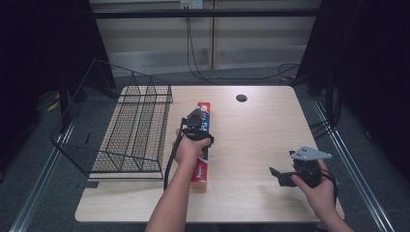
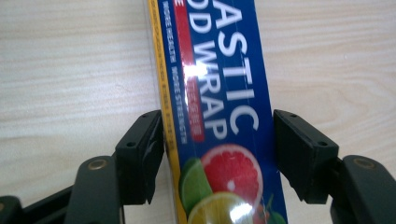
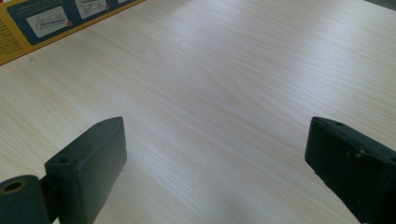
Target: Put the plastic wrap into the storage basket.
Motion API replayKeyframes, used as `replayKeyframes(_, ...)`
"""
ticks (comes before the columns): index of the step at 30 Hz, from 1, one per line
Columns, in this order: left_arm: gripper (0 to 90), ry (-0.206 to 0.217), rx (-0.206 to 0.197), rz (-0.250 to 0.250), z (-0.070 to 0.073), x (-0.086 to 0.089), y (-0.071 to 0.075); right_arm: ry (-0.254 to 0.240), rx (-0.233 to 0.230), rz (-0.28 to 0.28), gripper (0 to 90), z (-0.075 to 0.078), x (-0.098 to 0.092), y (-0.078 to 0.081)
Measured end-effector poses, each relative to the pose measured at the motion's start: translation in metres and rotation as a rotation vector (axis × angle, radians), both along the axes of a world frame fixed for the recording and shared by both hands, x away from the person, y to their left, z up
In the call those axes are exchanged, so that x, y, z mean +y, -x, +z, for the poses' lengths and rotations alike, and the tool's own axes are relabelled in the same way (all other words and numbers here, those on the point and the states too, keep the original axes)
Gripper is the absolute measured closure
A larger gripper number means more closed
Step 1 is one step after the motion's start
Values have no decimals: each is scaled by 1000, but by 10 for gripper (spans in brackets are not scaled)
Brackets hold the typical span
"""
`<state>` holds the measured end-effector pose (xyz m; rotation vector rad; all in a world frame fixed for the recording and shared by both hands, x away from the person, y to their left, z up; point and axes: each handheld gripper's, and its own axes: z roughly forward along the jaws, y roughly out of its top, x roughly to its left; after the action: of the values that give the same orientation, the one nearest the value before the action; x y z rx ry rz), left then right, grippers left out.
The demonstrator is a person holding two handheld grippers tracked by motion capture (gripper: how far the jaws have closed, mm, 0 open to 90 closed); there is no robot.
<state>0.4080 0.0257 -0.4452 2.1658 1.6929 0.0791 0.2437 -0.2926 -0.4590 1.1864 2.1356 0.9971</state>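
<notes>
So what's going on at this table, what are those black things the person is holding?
A person holds a two-jaw gripper in each hand. The left gripper has its jaws on either side of a long box of plastic wrap lying flat on the wooden table; whether they already pinch it is unclear. The right gripper hangs open above bare table, holding nothing. A black wire basket stands left of the box.

box (image 2: 215,116) top: "ASTIC", "OD WRAP" in white caps, smaller side print unreadable
</notes>
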Motion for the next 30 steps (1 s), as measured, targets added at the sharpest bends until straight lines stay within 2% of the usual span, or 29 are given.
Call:
replayKeyframes(5,351,11,-10,14,-3,-2,-9,-4,1,5,52,0,0,0)
replayKeyframes(10,342,1,-12,18,-7,-4,-16,-2,-3,-5,52,0,-1,0)
replayKeyframes(12,307,3,0,21,-9,-5,-17,-5,-2,-3,52,0,-1,-1)
replayKeyframes(13,286,5,20,27,-11,-7,-17,-3,-2,-3,52,-1,-1,-1)
replayKeyframes(14,297,-24,36,27,-14,-8,-19,-4,0,2,52,-1,-1,-1)
replayKeyframes(15,341,-29,37,30,-15,-9,-19,-4,-1,6,52,-1,-1,-1)
replayKeyframes(19,389,-43,52,39,-11,-9,-20,-4,1,6,52,0,0,-1)
replayKeyframes(21,427,-86,51,17,-6,-9,-21,-4,2,5,52,-1,0,-1)
replayKeyframes(22,430,-95,68,-23,-5,-9,-21,-4,1,6,52,-1,0,-1)
replayKeyframes(23,432,-99,75,-26,-3,-8,-20,-5,1,6,52,0,0,-1)
replayKeyframes(25,435,-81,94,-32,1,-6,-20,-4,-3,6,52,0,-1,-1)
replayKeyframes(30,437,-104,120,-81,16,-5,-20,-3,-5,-1,52,0,-1,-1)
